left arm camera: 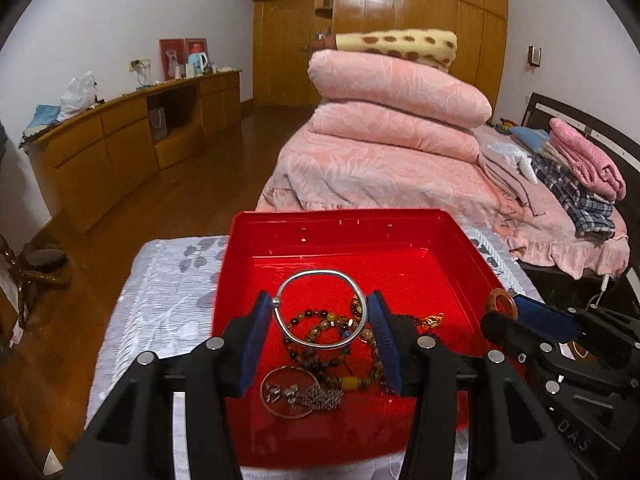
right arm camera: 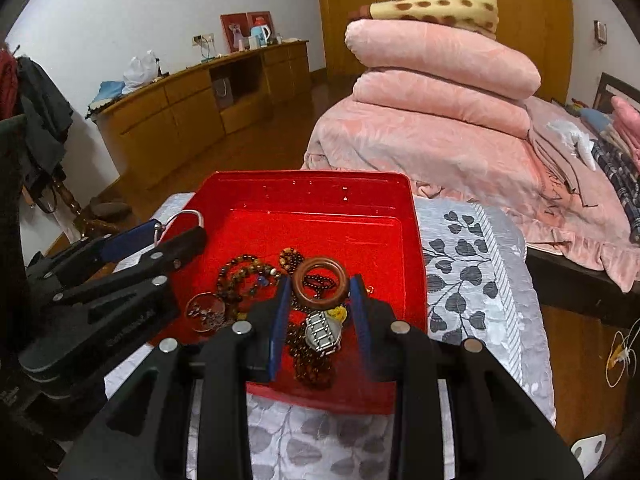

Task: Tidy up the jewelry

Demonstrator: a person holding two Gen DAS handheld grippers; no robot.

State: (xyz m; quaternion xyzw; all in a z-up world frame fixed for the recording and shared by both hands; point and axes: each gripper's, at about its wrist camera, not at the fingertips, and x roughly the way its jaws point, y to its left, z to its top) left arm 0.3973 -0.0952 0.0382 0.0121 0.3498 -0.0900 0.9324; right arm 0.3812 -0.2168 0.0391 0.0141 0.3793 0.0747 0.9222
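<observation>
A red tray (left arm camera: 340, 216) (right arm camera: 304, 178) lies on a cloth-covered table and holds a heap of jewelry. In the heap are beaded bracelets (left arm camera: 320, 332) (right arm camera: 244, 272), a thin hoop with silver charms (left arm camera: 296, 396) (right arm camera: 206, 312) and a metal-link watch (right arm camera: 323, 334). My left gripper (left arm camera: 318, 300) (right arm camera: 180, 230) hovers over the tray, its blue pads shut on a silver bangle (left arm camera: 322, 276) (right arm camera: 186, 214). At the tray's right side my right gripper (right arm camera: 321, 280) (left arm camera: 508, 312) is shut on a brown wooden ring (right arm camera: 320, 302) (left arm camera: 502, 300).
The table cloth (left arm camera: 168, 280) (right arm camera: 472, 280) is grey-white with a leaf pattern. A bed piled with folded pink quilts (left arm camera: 400, 120) stands right behind the table. A wooden sideboard (left arm camera: 120, 140) lines the left wall across a wooden floor. Coats hang at the left (right arm camera: 40, 100).
</observation>
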